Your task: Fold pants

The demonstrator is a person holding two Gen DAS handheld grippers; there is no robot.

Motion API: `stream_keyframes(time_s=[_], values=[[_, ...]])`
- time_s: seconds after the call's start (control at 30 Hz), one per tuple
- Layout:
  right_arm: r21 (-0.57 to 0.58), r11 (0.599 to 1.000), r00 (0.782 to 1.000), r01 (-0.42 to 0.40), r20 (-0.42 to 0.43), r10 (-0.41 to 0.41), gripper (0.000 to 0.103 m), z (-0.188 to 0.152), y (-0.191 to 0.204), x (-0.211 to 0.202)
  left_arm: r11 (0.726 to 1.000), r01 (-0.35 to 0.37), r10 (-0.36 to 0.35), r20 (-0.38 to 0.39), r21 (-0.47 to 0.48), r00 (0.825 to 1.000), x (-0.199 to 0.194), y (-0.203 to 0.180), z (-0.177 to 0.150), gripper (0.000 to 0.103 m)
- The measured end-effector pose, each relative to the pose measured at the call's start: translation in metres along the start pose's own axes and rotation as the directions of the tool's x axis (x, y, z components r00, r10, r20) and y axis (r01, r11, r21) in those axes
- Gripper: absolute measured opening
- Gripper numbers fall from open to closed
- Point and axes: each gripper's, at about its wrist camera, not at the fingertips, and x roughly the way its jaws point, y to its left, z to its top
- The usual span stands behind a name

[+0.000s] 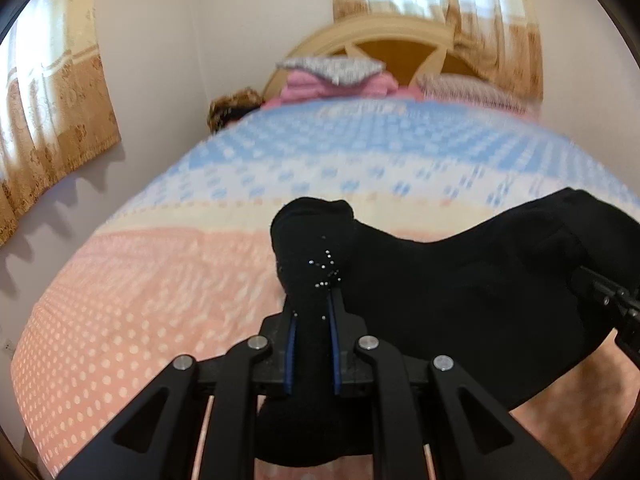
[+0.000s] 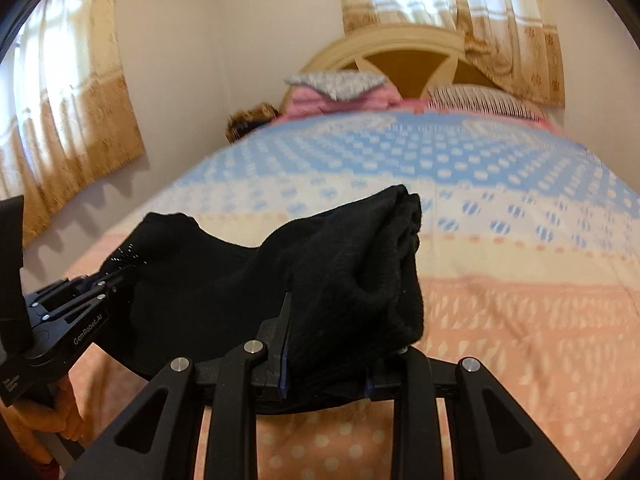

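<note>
Black pants (image 1: 460,300) hang slung between both tools above the bedspread (image 1: 160,280), sagging in the middle. The left gripper (image 1: 312,312) pinches one bunched, sparkle-dotted end; the right gripper (image 2: 324,344) clamps the other thick fold. Toward twelve o'clock the blue-and-white checks lie bare up to the pillows (image 2: 340,88) and arched headboard (image 2: 400,56). Curtains (image 2: 80,112) hang at ten o'clock.
</note>
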Motion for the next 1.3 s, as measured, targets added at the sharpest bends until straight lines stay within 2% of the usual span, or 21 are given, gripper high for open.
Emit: stream_keyframes(time_s=[0.1, 0.23, 0.33, 0.37, 0.4, 0.43, 0.47, 0.5, 0.53, 0.63, 0.73, 0.77, 0.83, 0.9, 1.0, 1.03, 1.1, 1.17, 1.3], values=[[-0.003, 1.000, 0.998, 0.031, -0.057, -0.032, 0.027, -0.011, -0.005, 0.020, 1.000, -0.016, 0.016, -0.044, 0.001, 0.999, 0.010, 0.005, -0.013, 0.014], [0.039, 0.999, 0.994, 0.018, -0.106, -0.014, 0.027, -0.018, -0.020, 0.034, 1.000, 0.009, -0.010, -0.077, -0.015, 0.997, 0.014, 0.010, -0.011, 0.015], [0.035, 0.999, 0.987, 0.024, -0.158, -0.018, 0.028, -0.021, -0.022, 0.045, 1.000, -0.003, 0.003, -0.122, 0.004, 0.993, 0.018, 0.011, -0.013, 0.028], [0.032, 0.999, 0.984, 0.023, -0.178, -0.017, 0.028, -0.021, -0.021, 0.049, 1.000, -0.007, 0.007, -0.137, 0.005, 0.991, 0.024, 0.014, -0.012, 0.042], [0.035, 0.999, 0.981, 0.017, -0.195, -0.009, 0.031, -0.019, -0.024, 0.052, 1.000, -0.030, 0.030, -0.151, 0.001, 0.988, 0.024, 0.020, -0.014, 0.061], [0.042, 0.999, 0.978, 0.012, -0.207, -0.003, 0.034, -0.018, -0.026, 0.053, 0.999, -0.053, 0.051, -0.150, -0.006, 0.987, 0.022, 0.026, -0.015, 0.071], [0.047, 0.999, 0.975, 0.008, -0.221, 0.002, 0.038, -0.017, -0.029, 0.055, 0.997, -0.073, 0.071, -0.156, -0.013, 0.985, 0.021, 0.030, -0.015, 0.089], [0.053, 0.998, 0.973, 0.019, -0.233, -0.006, 0.055, -0.017, -0.033, 0.056, 0.995, -0.094, 0.088, -0.175, -0.026, 0.981, 0.018, 0.039, -0.018, 0.100], [0.062, 0.997, 0.969, 0.046, -0.246, -0.029, 0.067, -0.017, -0.039, 0.056, 0.994, -0.100, 0.087, -0.199, -0.052, 0.976, 0.016, 0.050, -0.022, 0.103], [0.123, 0.992, 0.967, -0.026, -0.247, 0.057, 0.067, -0.020, -0.053, 0.054, 0.990, -0.061, 0.027, -0.256, -0.125, 0.966, 0.006, 0.074, -0.036, 0.103], [0.109, 0.993, 0.967, -0.049, -0.242, 0.075, 0.067, -0.023, -0.054, 0.040, 0.977, -0.055, -0.004, -0.278, -0.204, 0.960, -0.009, 0.092, -0.048, 0.103], [0.105, 0.994, 0.971, -0.042, -0.229, 0.065, 0.067, -0.025, -0.055, 0.031, 0.973, -0.066, 0.001, -0.283, -0.220, 0.959, -0.013, 0.096, -0.051, 0.103], [0.134, 0.990, 0.977, -0.031, -0.204, 0.059, 0.068, -0.030, -0.062, 0.015, 0.968, -0.132, 0.067, -0.289, -0.214, 0.955, -0.021, 0.099, -0.052, 0.103], [0.191, 0.980, 0.984, -0.046, -0.162, 0.077, 0.068, -0.035, -0.072, -0.004, 0.971, -0.153, 0.104, -0.253, -0.185, 0.962, -0.029, 0.097, -0.046, 0.103], [0.209, 0.978, 1.000, -0.003, -0.011, 0.005, 0.065, -0.034, -0.080, -0.036, 0.983, -0.119, 0.103, -0.114, -0.142, 0.988, -0.048, 0.081, -0.029, 0.103], [0.192, 0.981, 0.999, 0.027, 0.038, -0.035, 0.046, -0.030, -0.078, -0.046, 0.988, -0.099, 0.092, -0.062, -0.120, 0.994, -0.054, 0.073, -0.023, 0.103], [0.134, 0.990, 0.998, 0.048, 0.042, -0.054, 0.016, -0.018, -0.068, -0.050, 0.994, -0.095, 0.096, 0.005, -0.060, 0.995, -0.056, 0.047, -0.011, 0.103], [0.092, 0.995, 0.999, 0.028, 0.026, -0.031, 0.016, -0.010, -0.057, -0.044, 0.994, -0.104, 0.105, 0.032, -0.026, 0.994, -0.050, 0.028, -0.005, 0.103], [0.046, 0.999, 1.000, 0.013, -0.014, -0.012, 0.016, -0.008, -0.037, -0.021, 1.000, -0.013, 0.013, 0.014, 0.000, 1.000, -0.022, 0.000, 0.001, 0.103]])
